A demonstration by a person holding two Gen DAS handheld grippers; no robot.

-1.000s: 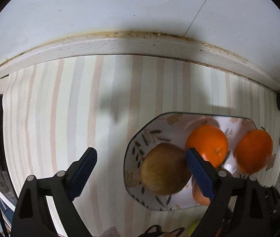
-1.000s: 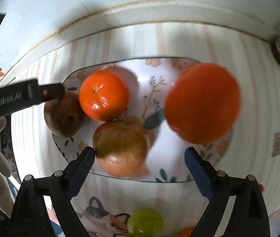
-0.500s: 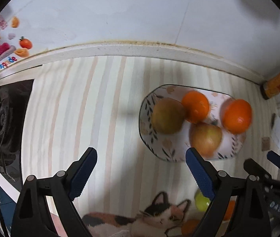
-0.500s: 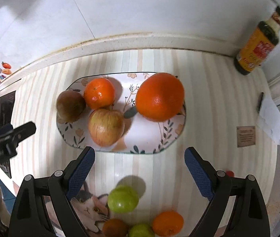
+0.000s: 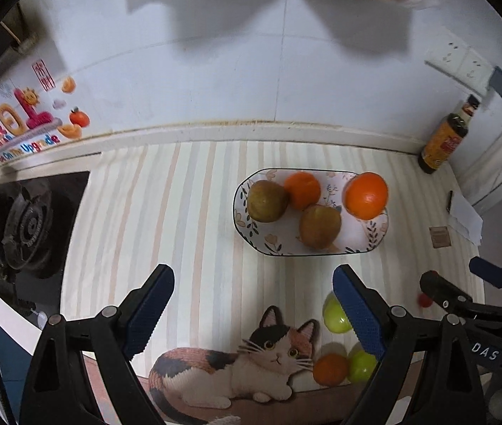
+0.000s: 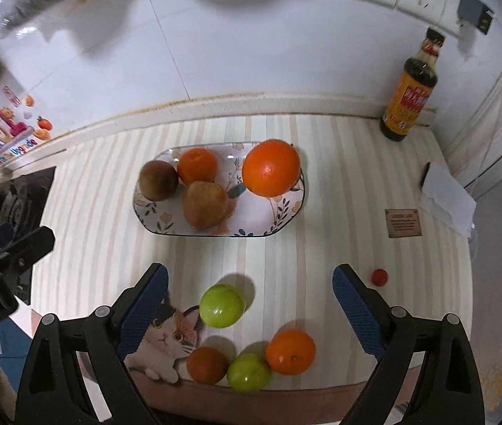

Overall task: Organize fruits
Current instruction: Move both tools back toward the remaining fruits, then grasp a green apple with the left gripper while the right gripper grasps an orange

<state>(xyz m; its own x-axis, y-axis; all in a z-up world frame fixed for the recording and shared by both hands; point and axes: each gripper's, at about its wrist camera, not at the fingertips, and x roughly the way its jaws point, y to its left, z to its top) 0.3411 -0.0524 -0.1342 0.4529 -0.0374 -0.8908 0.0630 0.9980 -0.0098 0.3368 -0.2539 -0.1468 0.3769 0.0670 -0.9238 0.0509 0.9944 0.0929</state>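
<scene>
Floral plate (image 6: 288, 209) on striped mat, mid-counter, holds four fruits: brown pear (image 6: 159, 180) at its 9 o'clock, small orange (image 6: 197, 165) at 11, apple (image 6: 205, 209) near centre, large orange (image 6: 271, 168) at 2

Loose at the mat's 6 o'clock edge: green fruit (image 6: 222, 305), second green fruit (image 6: 248, 372), dark orange fruit (image 6: 207, 365), orange (image 6: 290, 352); small red fruit (image 6: 379, 277) off at 4

Judged roughly half done; five pieces left off the plate

Right gripper (image 6: 250, 308) jaws apart, empty, green fruit between them. Left gripper (image 5: 254, 313) jaws apart, empty

Writing: wall sticker (image 5: 26, 134) reads "Upgrade"; "DAS" on right gripper body in left view; sauce bottle (image 6: 410, 95) label illegible
</scene>
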